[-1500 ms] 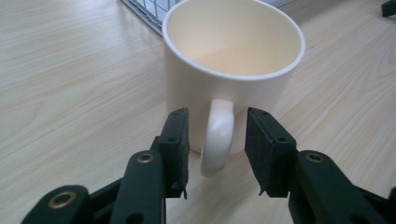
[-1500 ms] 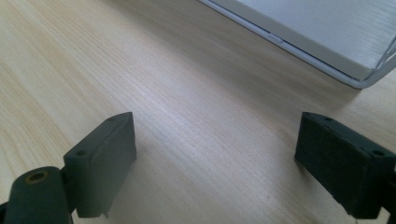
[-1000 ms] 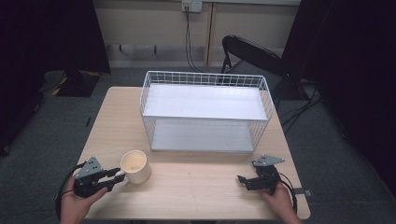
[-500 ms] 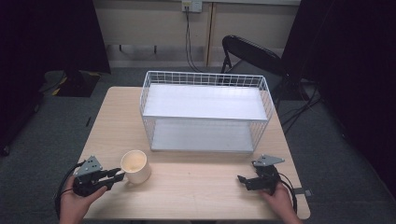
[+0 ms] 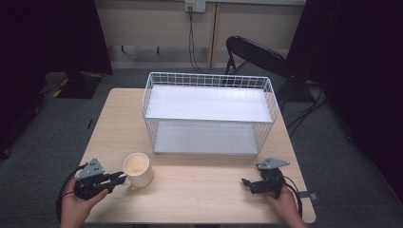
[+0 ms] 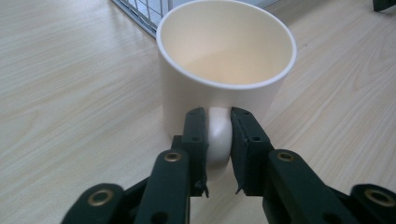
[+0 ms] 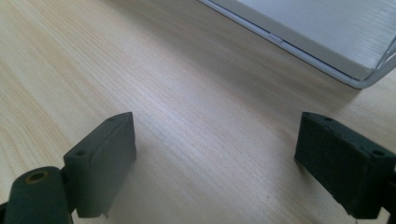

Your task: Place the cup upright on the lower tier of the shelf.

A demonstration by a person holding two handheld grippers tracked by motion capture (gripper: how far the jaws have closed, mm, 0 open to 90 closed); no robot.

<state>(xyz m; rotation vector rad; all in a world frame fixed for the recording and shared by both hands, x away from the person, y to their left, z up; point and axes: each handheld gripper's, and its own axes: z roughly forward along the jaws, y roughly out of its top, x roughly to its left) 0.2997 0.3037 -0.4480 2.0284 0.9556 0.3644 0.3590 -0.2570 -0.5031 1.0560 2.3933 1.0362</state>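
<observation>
A cream mug (image 5: 138, 169) stands upright on the wooden table (image 5: 199, 190), at its front left. In the left gripper view the mug (image 6: 226, 60) is empty and its handle (image 6: 218, 135) sits between the two black jaws. My left gripper (image 5: 117, 178) (image 6: 218, 130) is shut on that handle. At the front right my right gripper (image 5: 247, 182) (image 7: 215, 154) rests low over bare wood, open, with nothing between its jaws.
A white wire rack (image 5: 209, 114) with two shelves stands at the middle of the table, its open front facing me. Its lower shelf corner (image 7: 336, 51) lies just ahead of the right gripper. A black folding chair (image 5: 256, 50) stands behind the table.
The left gripper has edged slightly toward the mug and its jaws now hold the handle. The right gripper has stayed still.
</observation>
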